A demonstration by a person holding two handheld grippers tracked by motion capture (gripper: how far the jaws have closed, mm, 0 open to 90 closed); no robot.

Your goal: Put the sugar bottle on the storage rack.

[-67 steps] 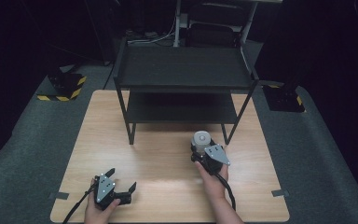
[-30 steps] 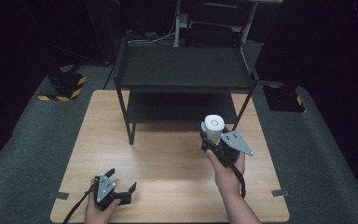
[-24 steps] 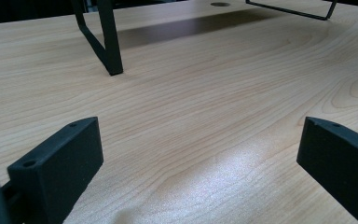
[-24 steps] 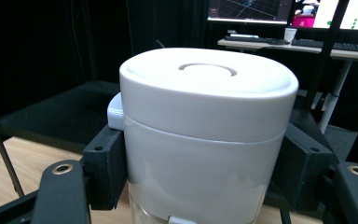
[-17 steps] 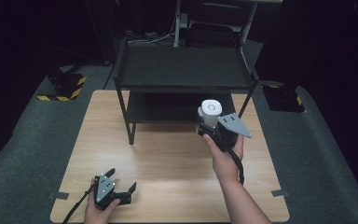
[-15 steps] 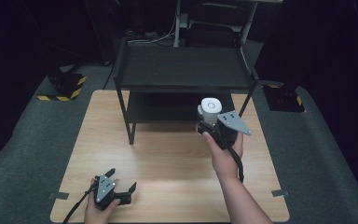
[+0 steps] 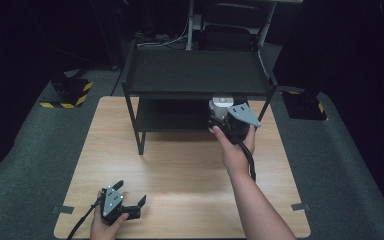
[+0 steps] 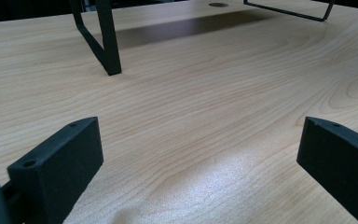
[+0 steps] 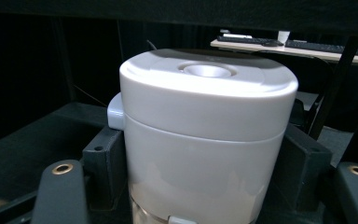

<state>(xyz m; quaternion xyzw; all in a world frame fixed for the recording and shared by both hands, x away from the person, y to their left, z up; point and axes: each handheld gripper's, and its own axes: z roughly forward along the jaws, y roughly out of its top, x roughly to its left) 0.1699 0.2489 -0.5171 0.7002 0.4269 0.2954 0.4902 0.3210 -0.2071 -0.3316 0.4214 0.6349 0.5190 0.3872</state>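
Note:
A white round canister with a lid and a dimple on top sits between the jaws of my right gripper, which is shut on it. From above, the canister and the right gripper are at the front right of a black two-level shelf rack, at the mouth of its lower shelf. My left gripper rests near the table's front left edge, its jaws wide open over bare wood with nothing between them.
The rack stands on the far half of the wooden table. One of its front legs rises ahead of the left gripper. Dark floor surrounds the table, with yellow-black marked blocks at the left and right.
My right gripper has lifted the canister off the table and carried it away from me to the rack's lower shelf opening. The left gripper has stayed put.

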